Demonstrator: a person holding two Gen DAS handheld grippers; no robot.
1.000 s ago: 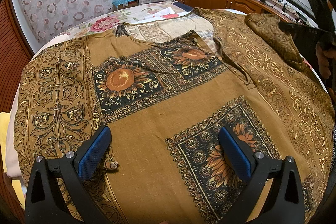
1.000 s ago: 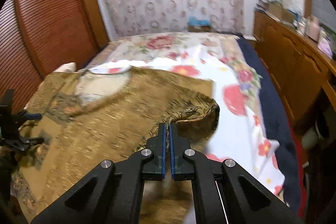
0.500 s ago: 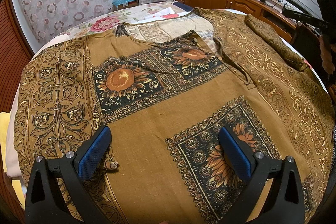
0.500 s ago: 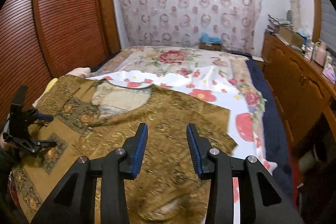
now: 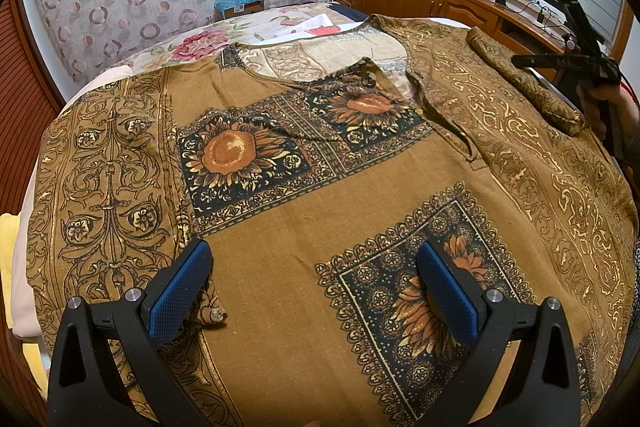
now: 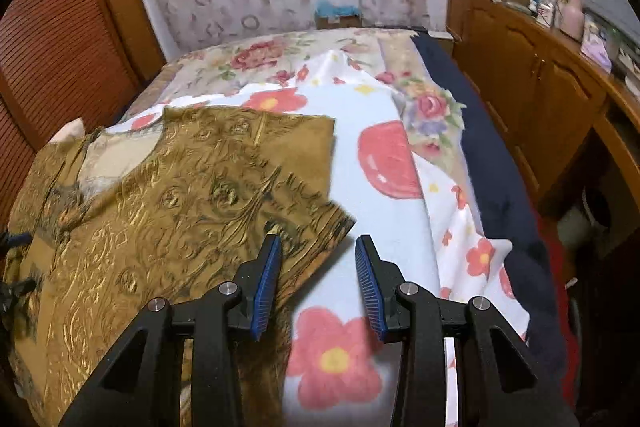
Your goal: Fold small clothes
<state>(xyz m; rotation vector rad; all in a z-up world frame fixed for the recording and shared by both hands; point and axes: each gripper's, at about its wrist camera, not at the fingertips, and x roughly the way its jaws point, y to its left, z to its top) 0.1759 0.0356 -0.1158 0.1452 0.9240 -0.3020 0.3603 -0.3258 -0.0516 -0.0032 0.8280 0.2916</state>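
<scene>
A brown top printed with sunflower squares and gold scrolls (image 5: 320, 195) lies spread on the bed, neckline at the far end. My left gripper (image 5: 316, 283) hovers open over its near hem, nothing between the blue pads. The top's right sleeve (image 5: 524, 83) lies in a folded ridge near the right edge. In the right wrist view the same top (image 6: 180, 207) fills the left side, its sleeve corner (image 6: 320, 223) just ahead of my right gripper (image 6: 318, 279). That gripper is open and holds nothing, its left pad over the cloth's edge. A hand holds the right gripper (image 5: 576, 59) at the far right.
White bedding with red flowers (image 6: 380, 219) lies bare to the right of the top. A dark blue blanket (image 6: 492, 163) runs along the bed's right edge. Wooden cabinets (image 6: 540, 75) line the right wall, a slatted wooden door (image 6: 52, 39) the left.
My right gripper went from shut on the lifted sleeve to open. The sleeve dropped onto the bed. The right gripper then sank toward the sleeve corner. The left gripper stayed still.
</scene>
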